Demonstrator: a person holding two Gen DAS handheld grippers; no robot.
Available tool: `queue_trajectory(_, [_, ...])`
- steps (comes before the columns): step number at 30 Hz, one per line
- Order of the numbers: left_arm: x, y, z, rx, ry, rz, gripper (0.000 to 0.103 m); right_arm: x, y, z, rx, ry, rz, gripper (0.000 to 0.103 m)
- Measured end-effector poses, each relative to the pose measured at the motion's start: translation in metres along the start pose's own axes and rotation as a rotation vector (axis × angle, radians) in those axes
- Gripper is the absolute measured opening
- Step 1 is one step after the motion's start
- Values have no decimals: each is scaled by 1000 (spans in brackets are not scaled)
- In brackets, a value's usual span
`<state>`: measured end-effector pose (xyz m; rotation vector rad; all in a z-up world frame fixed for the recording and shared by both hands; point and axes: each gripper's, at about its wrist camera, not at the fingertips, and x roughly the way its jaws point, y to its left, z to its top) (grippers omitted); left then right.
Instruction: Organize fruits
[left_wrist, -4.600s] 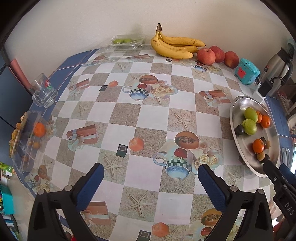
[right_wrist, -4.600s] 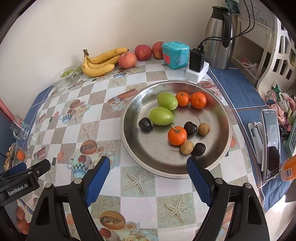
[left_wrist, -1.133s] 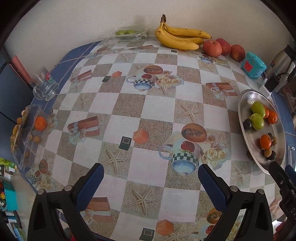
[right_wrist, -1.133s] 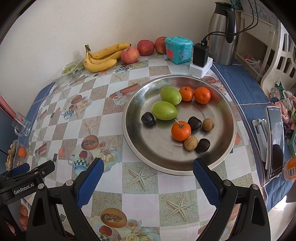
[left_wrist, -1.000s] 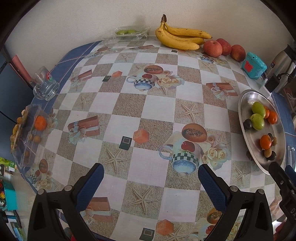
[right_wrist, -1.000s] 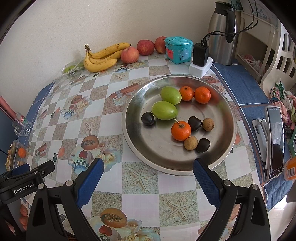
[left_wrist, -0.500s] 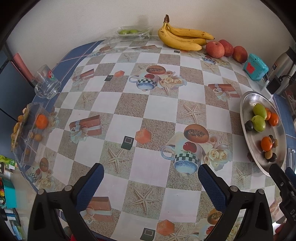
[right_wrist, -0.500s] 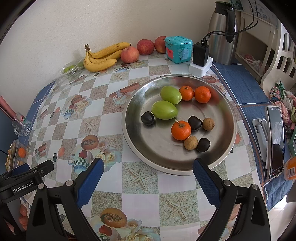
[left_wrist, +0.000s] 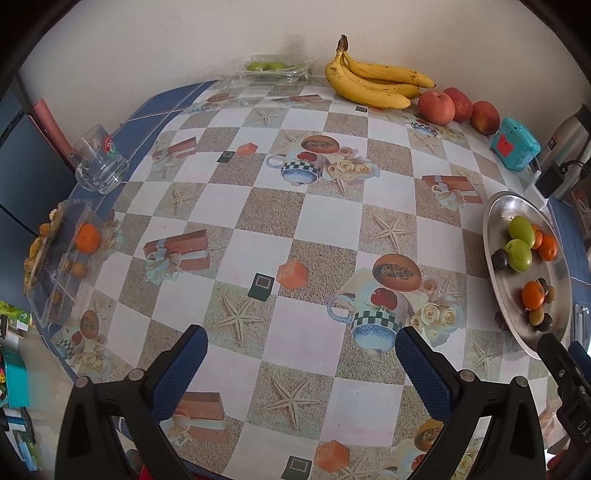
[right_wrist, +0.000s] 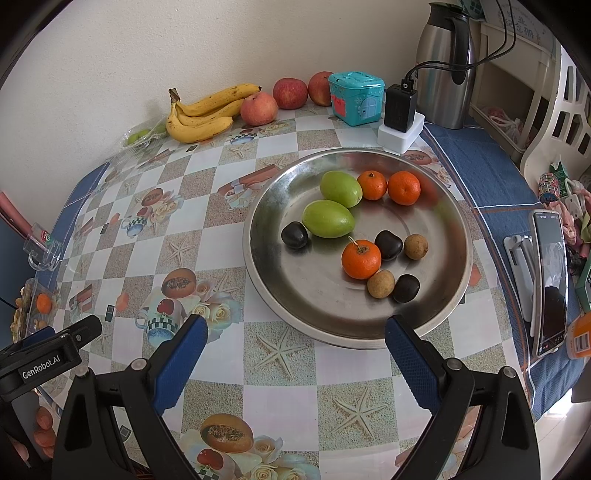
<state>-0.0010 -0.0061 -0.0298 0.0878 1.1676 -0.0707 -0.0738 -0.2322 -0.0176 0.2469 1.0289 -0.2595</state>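
A steel plate (right_wrist: 436, 314) (left_wrist: 495, 229) holds two green fruits (right_wrist: 328, 218), three oranges (right_wrist: 361, 259), dark plums (right_wrist: 294, 235) and small brown fruits (right_wrist: 380, 283). A banana bunch (left_wrist: 373, 83) (right_wrist: 201, 114) and three apples (left_wrist: 436, 107) (right_wrist: 258, 108) lie along the back wall. My left gripper (left_wrist: 301, 350) is open and empty above the near middle of the table. My right gripper (right_wrist: 293, 338) is open and empty, just in front of the plate's near rim.
A clear box (left_wrist: 61, 258) with an orange and small fruits sits at the left table edge, beside a glass mug (left_wrist: 99, 160). A clear tray with green fruits (left_wrist: 273, 68) is at the back. A teal box (right_wrist: 354, 98), a charger (right_wrist: 399, 110), a steel kettle (right_wrist: 445, 66) and a phone (right_wrist: 550, 280) stand to the right.
The left wrist view has shifted slightly, so the table contents sit a little lower in frame. The right gripper and the fruits have not moved.
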Motion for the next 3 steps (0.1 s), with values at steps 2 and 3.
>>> queue_trajectory(2, [0,0,0,1,2,-2,103,0,0,0,0,0,0,97])
queue_trajectory(3, [0,-1,0,1,2,-3,103,0,0,0,0,0,0,97])
